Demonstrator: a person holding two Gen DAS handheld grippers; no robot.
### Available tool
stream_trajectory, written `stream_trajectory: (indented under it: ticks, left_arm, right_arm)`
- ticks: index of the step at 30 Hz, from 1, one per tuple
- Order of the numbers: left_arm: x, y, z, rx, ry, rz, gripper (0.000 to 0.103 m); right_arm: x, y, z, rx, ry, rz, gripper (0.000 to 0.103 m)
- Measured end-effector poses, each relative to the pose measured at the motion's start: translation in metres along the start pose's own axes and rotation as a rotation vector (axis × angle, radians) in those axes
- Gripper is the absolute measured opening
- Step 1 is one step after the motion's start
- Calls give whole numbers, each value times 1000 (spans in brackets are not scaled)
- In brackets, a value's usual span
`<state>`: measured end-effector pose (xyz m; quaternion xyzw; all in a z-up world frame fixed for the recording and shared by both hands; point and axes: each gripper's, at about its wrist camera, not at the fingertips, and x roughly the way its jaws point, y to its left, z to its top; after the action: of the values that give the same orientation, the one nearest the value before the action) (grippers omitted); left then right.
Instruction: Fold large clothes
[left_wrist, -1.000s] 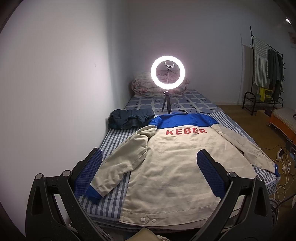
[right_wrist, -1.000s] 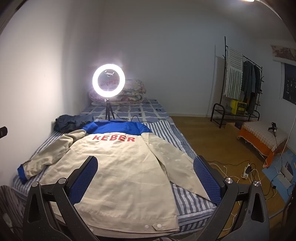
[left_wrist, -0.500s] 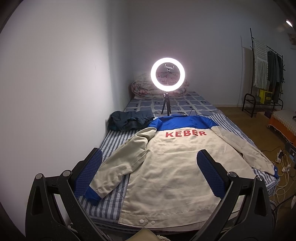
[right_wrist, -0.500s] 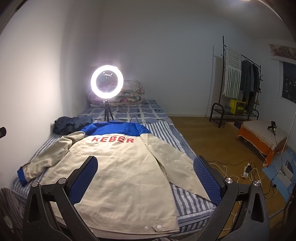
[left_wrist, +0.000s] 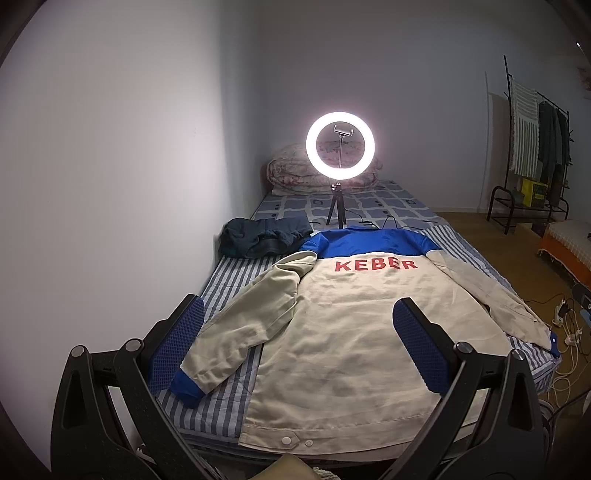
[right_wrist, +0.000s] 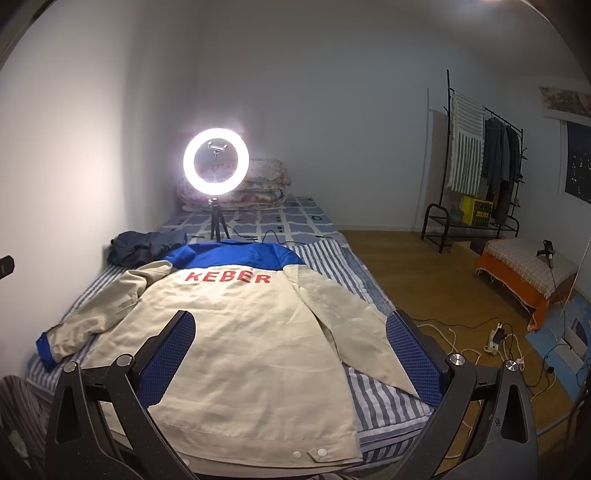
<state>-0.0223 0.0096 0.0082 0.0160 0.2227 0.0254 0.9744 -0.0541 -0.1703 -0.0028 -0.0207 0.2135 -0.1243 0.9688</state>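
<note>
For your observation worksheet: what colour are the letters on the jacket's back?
Red letters on the beige jacket, clearest in the right wrist view.

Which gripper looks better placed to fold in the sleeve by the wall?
Probably the left gripper: its view has that sleeve's blue cuff right beside its open fingers, while the right gripper sees it far off.

Beige-and-blue jacket (left_wrist: 343, 332); blue-striped sheet (left_wrist: 236, 273)

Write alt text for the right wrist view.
A beige jacket with a blue yoke and red KEBER lettering lies spread back-up on a striped bed, framed by the open right hand-held gripper. A lit ring light stands behind it.
</note>
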Motion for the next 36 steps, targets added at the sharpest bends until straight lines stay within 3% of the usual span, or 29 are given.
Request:
stream_trajectory:
  ticks: [19, 36]
  left_arm:
    - [3, 2, -1, -3, 1, -1, 103]
    - [19, 26, -16, -39, 38, 27, 103]
  right_arm:
    - [3, 6, 2, -8, 6, 6, 102]
    - [15, 18, 3, 8, 46, -10, 102]
